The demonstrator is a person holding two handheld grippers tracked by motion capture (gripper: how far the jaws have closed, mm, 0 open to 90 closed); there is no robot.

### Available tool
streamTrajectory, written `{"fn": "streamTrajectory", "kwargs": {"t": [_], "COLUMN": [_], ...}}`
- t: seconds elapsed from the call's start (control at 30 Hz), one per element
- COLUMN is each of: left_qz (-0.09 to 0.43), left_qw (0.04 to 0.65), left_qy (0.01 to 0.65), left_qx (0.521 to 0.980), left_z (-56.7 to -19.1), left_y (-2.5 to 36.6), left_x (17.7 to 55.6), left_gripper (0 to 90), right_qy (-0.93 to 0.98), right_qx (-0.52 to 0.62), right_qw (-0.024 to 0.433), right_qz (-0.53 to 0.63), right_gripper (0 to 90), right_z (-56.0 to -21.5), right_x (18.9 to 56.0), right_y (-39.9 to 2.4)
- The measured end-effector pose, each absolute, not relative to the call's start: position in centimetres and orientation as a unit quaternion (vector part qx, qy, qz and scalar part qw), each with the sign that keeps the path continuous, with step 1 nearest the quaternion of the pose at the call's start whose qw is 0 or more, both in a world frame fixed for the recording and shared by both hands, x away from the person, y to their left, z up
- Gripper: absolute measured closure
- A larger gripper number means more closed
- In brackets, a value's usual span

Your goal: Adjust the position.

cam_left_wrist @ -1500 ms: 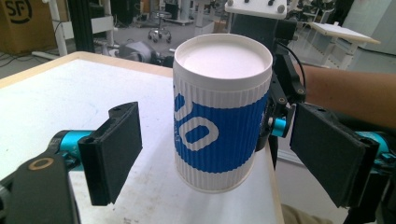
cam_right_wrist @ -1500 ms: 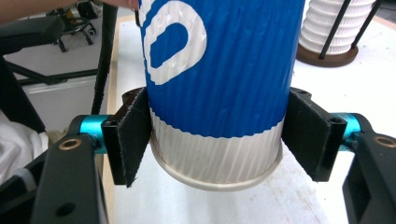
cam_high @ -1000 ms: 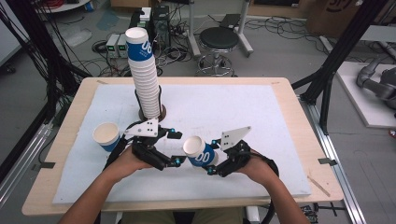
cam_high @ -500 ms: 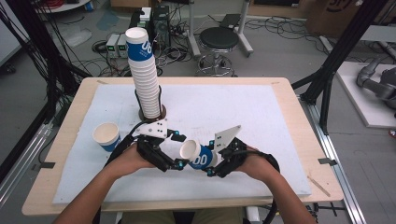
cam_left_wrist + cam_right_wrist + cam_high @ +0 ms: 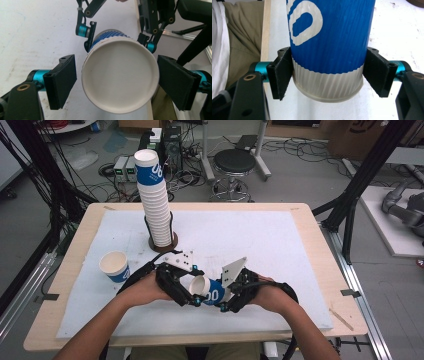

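Observation:
A blue and white paper cup [image 5: 214,295] lies on its side just above the white mat, between both hands. My right gripper [image 5: 226,295] is shut on the cup's base; its pads [image 5: 283,75] press the ribbed white band of the cup [image 5: 329,37]. My left gripper [image 5: 195,285] faces the open mouth of the cup [image 5: 120,77]. Its jaws have just been closing with the rim between them. The left pad [image 5: 62,80] stands a little off the rim, and the right pad [image 5: 176,83] is right at it. A tall stack of cups [image 5: 154,205] stands behind.
A single upright cup [image 5: 115,266] sits on the white mat [image 5: 280,245] to the left of my hands. The stack rests in a round holder [image 5: 162,241]. The wooden table edge [image 5: 320,270] runs along the right; a stool and cables lie beyond the table.
The left gripper has moved right toward the cup, so its jaws now flank the rim. The right gripper and the cup have shifted slightly left and down.

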State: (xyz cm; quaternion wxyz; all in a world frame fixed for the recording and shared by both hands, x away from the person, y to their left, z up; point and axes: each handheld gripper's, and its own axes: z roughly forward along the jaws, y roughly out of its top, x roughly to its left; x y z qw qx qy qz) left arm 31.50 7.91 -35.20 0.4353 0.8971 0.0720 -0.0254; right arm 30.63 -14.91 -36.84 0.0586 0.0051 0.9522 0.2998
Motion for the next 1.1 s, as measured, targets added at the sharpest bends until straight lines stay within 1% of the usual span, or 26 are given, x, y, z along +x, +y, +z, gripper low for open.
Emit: {"fn": "streamTrajectory", "kwargs": {"t": [0.07,0.37,0.6,0.7,0.83,1.1], "left_qz": [-0.029,-0.044,-0.042,-0.035,-0.03,-0.035], "left_qw": [0.427,0.409,0.406,0.415,0.427,0.461], "left_qy": [0.072,0.064,0.059,0.058,0.053,0.061], "left_qx": [0.901,0.909,0.911,0.907,0.902,0.885], "left_z": [-35.4,-36.1,-36.3,-36.3,-36.1,-36.7], "left_y": [7.6,6.9,6.9,7.0,7.3,8.7], "left_x": [31.6,31.7,31.7,31.6,31.6,31.5], "left_gripper": [18.4,27.3,29.1,29.8,29.5,29.4], "right_qy": [0.953,0.961,0.963,0.963,0.955,0.927], "right_qx": [0.002,-0.006,-0.008,-0.007,0.014,0.032], "right_qw": [0.06,0.06,0.06,0.06,0.056,0.058], "right_qz": [0.297,0.269,0.262,0.263,0.293,0.369], "right_gripper": [28.6,28.6,28.6,27.4,21.0,20.9], "right_z": [-36.8,-37.0,-37.1,-37.0,-36.8,-35.9], "right_x": [30.6,30.3,30.3,30.3,30.4,30.2], "right_y": [-14.8,-14.4,-14.4,-14.6,-15.0,-16.4]}}
